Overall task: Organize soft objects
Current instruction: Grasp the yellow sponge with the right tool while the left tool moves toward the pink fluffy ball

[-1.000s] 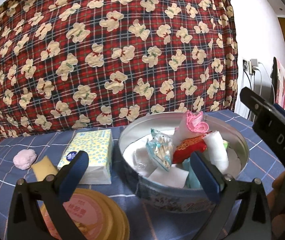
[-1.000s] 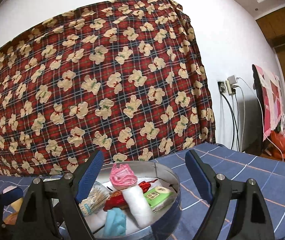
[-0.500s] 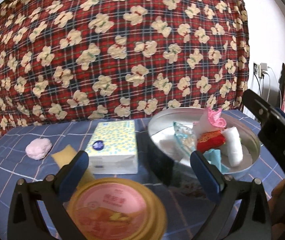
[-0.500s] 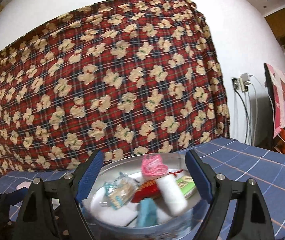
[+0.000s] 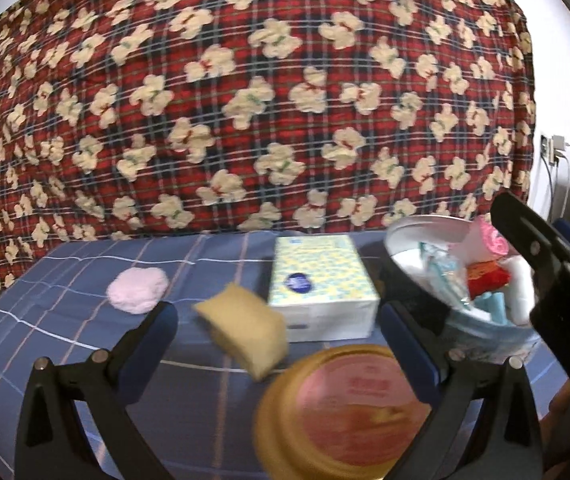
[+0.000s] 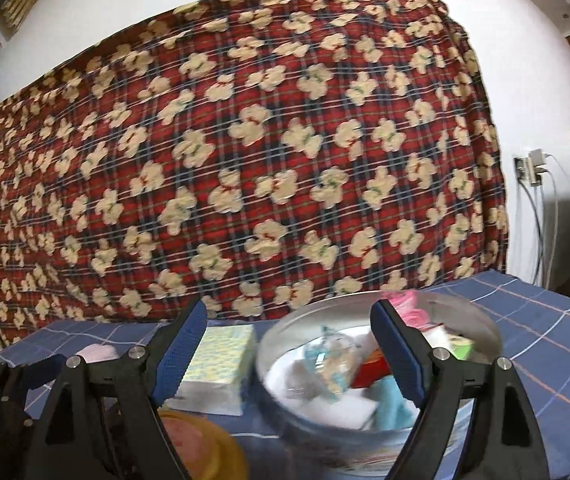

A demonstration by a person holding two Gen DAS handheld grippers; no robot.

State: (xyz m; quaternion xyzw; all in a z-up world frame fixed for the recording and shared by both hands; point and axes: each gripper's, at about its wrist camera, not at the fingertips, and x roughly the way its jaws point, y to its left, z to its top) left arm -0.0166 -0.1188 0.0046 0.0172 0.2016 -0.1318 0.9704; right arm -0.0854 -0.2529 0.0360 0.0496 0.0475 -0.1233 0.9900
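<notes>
While both grippers hang spread and empty over a blue checked cloth (image 5: 65,344), a round tin (image 6: 481,330) sits packed with soft items.

The tin holds a pink knitted piece (image 5: 493,240), a red pouch (image 5: 485,276), a white roll (image 5: 519,296) and clear-wrapped packets (image 5: 441,268). Outside it lie a tissue pack (image 5: 321,280) just left of the tin, a yellow sponge (image 5: 245,328), a pink puff (image 5: 137,290) and a round yellow tub (image 5: 345,408). Left gripper (image 5: 277,344) frames the sponge and tub without touching; right gripper (image 6: 289,344) stands near the tin's left rim. Open cloth lies left of the puff; a bear-print blanket (image 6: 245,160) closes the far edge.
</notes>
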